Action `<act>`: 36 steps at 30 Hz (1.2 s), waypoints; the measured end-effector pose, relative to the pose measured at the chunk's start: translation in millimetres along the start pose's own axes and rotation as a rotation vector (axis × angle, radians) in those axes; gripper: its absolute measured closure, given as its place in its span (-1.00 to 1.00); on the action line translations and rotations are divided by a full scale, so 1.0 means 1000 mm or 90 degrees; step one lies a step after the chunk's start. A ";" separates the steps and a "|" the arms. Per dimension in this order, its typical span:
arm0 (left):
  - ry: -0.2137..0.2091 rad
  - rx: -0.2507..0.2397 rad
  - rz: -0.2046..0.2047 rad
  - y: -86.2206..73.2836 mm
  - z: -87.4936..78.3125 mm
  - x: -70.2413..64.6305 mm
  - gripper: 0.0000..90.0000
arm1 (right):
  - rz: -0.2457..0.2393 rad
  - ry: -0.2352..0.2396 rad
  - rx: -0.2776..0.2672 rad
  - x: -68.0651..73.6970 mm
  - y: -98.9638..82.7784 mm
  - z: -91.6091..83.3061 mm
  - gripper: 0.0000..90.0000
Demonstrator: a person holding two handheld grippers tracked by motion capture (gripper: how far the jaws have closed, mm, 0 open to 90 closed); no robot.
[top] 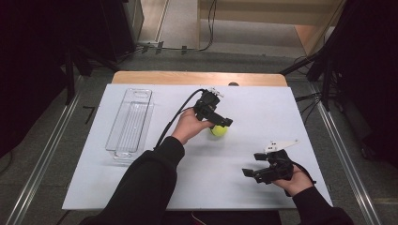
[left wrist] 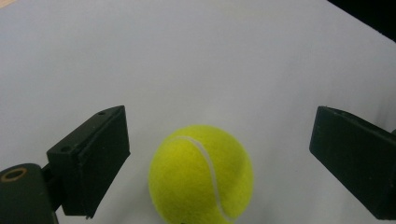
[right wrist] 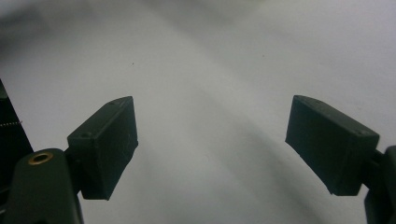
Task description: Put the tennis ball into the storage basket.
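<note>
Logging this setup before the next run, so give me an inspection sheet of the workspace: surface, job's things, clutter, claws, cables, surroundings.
Surface: white tabletop, bare around the work, wooden edge at the far side.
Job's things: yellow tennis ball on the surface, between the left claw's jaws, gaps on both sides.
Clutter: clear plastic tray, left side, looks empty.
Claws: left claw open over the ball; right claw open, nothing between its jaws.
Cables: black cable trails from the left claw.
Surroundings: grey floor, dark stands, floor cables beyond the table.
</note>
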State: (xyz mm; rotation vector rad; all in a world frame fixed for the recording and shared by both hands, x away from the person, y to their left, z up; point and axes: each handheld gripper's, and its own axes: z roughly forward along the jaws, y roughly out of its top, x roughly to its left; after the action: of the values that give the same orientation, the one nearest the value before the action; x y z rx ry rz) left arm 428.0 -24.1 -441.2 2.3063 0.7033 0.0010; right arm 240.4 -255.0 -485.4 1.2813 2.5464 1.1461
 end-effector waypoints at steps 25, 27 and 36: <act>-0.005 0.028 -0.007 -0.016 0.020 0.005 -0.85 | -0.004 0.004 0.006 0.001 0.000 0.001 -0.67; -0.002 0.035 -0.004 -0.017 0.022 0.005 -0.85 | -0.003 0.003 0.006 0.001 0.000 0.001 -0.67; 0.006 0.056 -0.001 -0.023 0.031 0.006 -0.85 | -0.004 0.003 0.009 0.002 0.000 0.001 -0.67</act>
State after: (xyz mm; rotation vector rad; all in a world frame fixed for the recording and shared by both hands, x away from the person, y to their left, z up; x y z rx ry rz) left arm 428.1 -27.3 -479.7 2.3907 0.7218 -0.0205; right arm 239.7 -253.2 -486.1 1.2732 2.5645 1.1344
